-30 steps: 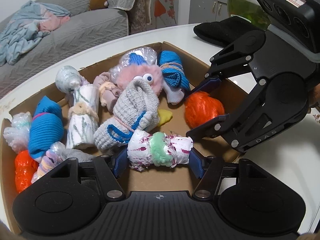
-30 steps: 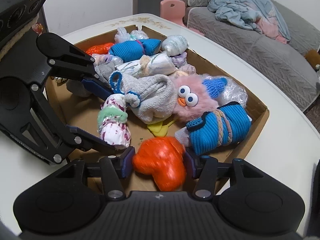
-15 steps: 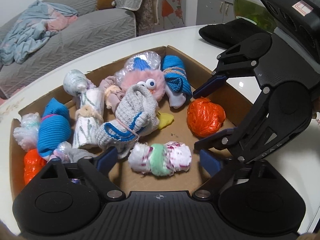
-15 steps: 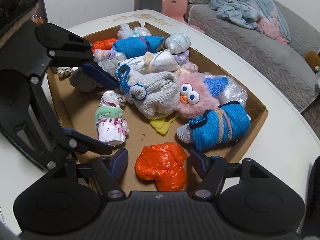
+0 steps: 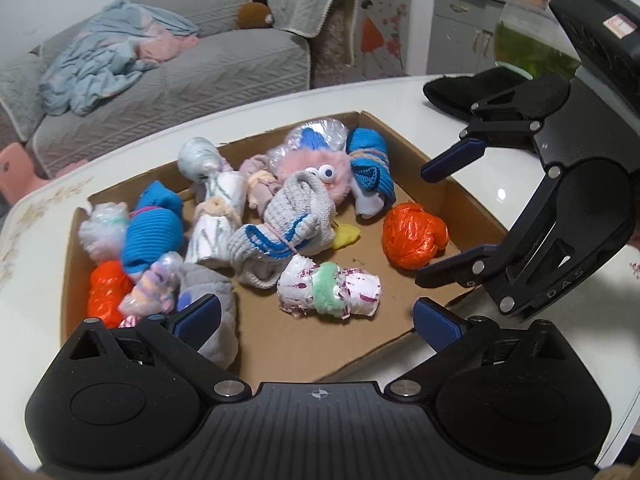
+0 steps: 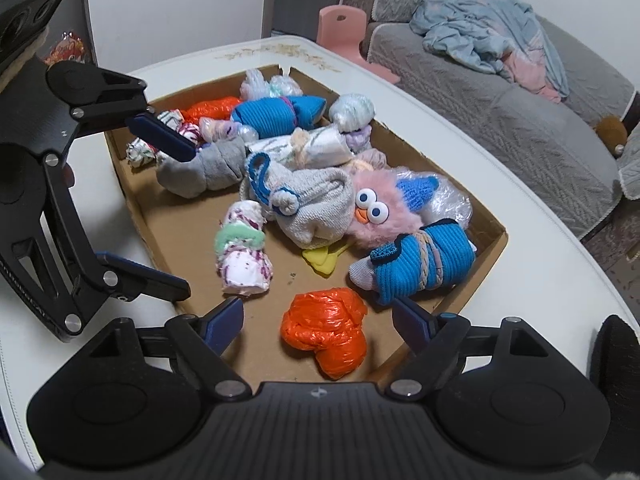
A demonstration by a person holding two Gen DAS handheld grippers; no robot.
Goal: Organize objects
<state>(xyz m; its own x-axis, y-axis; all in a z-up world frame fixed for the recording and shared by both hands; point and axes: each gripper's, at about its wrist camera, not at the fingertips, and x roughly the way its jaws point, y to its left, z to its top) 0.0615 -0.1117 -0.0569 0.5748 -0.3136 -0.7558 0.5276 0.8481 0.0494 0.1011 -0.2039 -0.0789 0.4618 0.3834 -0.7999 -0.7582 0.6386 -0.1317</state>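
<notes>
My left gripper [image 5: 316,318] and right gripper [image 6: 318,318] are both opening over the cardboard box [image 5: 476,216], gripping nothing, and my 2 hands stay hidden.

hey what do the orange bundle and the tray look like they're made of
Orange bundle: probably thin plastic film, like a bag; it is glossy, with sharp crinkles. Tray: looks like corrugated cardboard, matte brown with raw, slightly ragged cut edges.

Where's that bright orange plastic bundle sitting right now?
The orange plastic bundle lies in the cardboard box, nearest the right wrist camera, beside the blue sock roll.
</notes>
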